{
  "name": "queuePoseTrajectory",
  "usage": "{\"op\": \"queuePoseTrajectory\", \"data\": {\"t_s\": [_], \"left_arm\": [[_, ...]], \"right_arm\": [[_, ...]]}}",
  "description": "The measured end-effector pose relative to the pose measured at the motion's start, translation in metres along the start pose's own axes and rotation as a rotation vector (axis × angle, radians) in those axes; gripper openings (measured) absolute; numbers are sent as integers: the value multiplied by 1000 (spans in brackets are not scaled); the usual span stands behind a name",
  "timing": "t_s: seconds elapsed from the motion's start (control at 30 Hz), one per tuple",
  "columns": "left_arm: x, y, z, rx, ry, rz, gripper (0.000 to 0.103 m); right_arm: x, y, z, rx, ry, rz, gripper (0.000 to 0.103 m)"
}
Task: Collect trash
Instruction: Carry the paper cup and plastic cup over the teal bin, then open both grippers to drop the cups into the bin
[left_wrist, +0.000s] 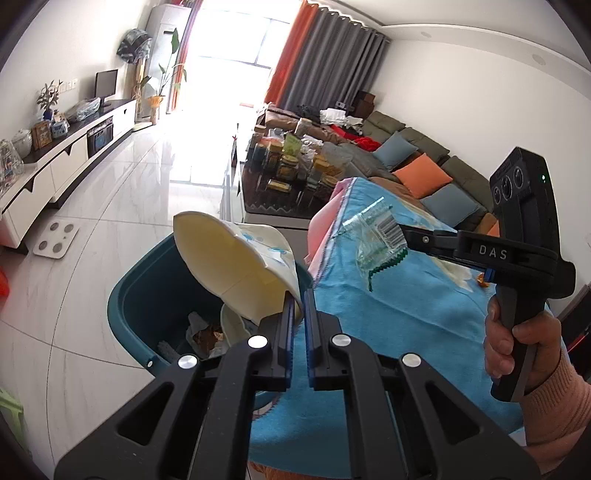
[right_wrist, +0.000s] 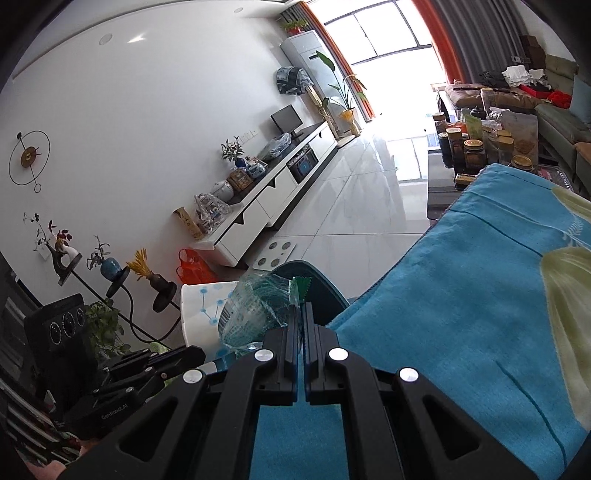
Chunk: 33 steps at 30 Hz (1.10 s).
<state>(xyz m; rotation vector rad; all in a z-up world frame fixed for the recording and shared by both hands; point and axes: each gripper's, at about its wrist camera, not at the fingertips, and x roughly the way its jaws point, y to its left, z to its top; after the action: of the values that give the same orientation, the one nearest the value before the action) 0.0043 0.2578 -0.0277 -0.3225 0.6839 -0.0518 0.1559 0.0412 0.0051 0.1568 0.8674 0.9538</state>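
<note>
My left gripper is shut on the rim of a crushed paper bowl, cream inside with a blue pattern outside, held over the teal trash bin that stands on the floor. Paper scraps and another bowl lie in the bin. My right gripper is shut on a clear plastic wrapper with a green zigzag edge. In the left wrist view the same wrapper with its barcode hangs above the blue towel, right of the bin. The bowl also shows in the right wrist view, left of the wrapper.
A blue towel over a pink cloth covers the surface beside the bin. Beyond it a low table carries several jars. A sofa with cushions runs along the right wall, a white TV cabinet along the left. A white bathroom scale lies on the floor.
</note>
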Motion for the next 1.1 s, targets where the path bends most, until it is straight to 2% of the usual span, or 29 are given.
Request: {"op": "queuePoseTrajectory", "data": {"t_s": [0.3,0.53,0.7,0.77,0.97,1.1], "left_arm": [[24,24,-3,-50,54,49,6],[45,39,2,-83,81,104,7],[56,51,-1,-101,98,125,12],[58,52,-2,-111,101,134,14],[49,49,-4,-114,75,136,20],[39,42,-2,-101,41,130,31]], "right_arm": [[54,10,6,14,83,-24,2],[84,19,4,31,141,-31,10],[88,22,4,32,144,-29,15],[87,20,4,33,139,-27,23],[81,17,3,17,143,-2,25],[67,17,2,-5,128,21,27]]}}
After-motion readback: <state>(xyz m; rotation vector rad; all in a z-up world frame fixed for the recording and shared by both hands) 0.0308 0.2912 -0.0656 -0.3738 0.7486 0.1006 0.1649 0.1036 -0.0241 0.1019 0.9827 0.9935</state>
